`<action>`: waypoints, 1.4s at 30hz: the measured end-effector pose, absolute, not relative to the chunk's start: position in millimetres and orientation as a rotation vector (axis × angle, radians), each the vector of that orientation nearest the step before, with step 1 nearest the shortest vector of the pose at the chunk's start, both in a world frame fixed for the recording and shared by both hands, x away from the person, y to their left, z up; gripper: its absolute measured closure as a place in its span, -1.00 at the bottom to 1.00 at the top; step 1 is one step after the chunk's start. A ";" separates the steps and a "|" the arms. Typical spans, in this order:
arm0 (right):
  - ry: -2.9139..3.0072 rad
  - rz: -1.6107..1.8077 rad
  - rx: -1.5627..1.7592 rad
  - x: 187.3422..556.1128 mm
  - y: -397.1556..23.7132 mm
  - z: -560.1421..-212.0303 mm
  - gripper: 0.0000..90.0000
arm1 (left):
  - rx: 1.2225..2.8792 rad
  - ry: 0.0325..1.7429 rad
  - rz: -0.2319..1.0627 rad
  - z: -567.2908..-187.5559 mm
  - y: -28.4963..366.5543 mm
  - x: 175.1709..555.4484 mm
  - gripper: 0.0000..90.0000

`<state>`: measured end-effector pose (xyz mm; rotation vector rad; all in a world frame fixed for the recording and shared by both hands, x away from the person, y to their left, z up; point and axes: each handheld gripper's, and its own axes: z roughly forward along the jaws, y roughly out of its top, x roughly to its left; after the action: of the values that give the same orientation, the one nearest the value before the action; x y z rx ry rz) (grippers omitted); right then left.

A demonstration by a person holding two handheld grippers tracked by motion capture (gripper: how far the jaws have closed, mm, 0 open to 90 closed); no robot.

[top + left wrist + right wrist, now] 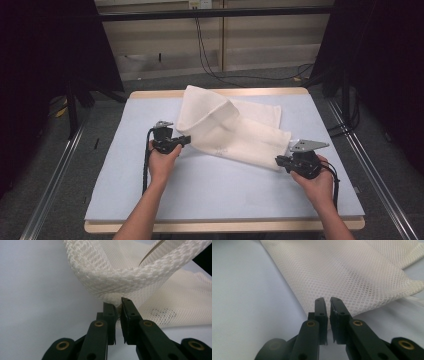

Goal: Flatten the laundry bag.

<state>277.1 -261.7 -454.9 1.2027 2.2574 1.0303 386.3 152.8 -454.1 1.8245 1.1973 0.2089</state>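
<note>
White mesh bag (235,131) on table (210,195), both grippers' jaws clamping its edges

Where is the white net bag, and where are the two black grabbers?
white mesh bag (235,135), high view, middle of the folded cloth
left gripper (119,305), left gripper view, between its fingertips
right gripper (328,305), right gripper view, between its fingertips

I'm working in what's looking like a lab/recording setup: bench (320,200) w/ pale blue mat, metal rails (50,190) running along a grey carpet floor, black curtains (45,50) hanging both sides, cables (210,65) trailing behind.
</note>
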 end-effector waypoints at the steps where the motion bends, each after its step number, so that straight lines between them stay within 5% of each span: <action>1: 2.259 1.034 1.201 277.2 -261.9 -455.0 0.85 | 1.828 1.201 0.206 -454.7 153.3 386.1 0.85; 12: 2.231 1.061 1.234 279.1 -264.1 -456.3 0.64 | 1.895 1.224 0.247 -465.3 166.9 386.3 0.68; 29: 2.139 1.035 1.348 321.8 -269.2 -452.8 0.04 | 2.068 1.082 0.251 -480.9 179.6 369.1 -0.45; 42: 2.069 0.959 1.423 354.5 -280.2 -459.4 0.03 | 2.073 1.038 0.215 -477.7 180.5 362.0 -0.64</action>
<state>354.5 -280.2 -459.4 1.4227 2.0690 0.9587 362.0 180.5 -477.7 2.0734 1.0383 0.2145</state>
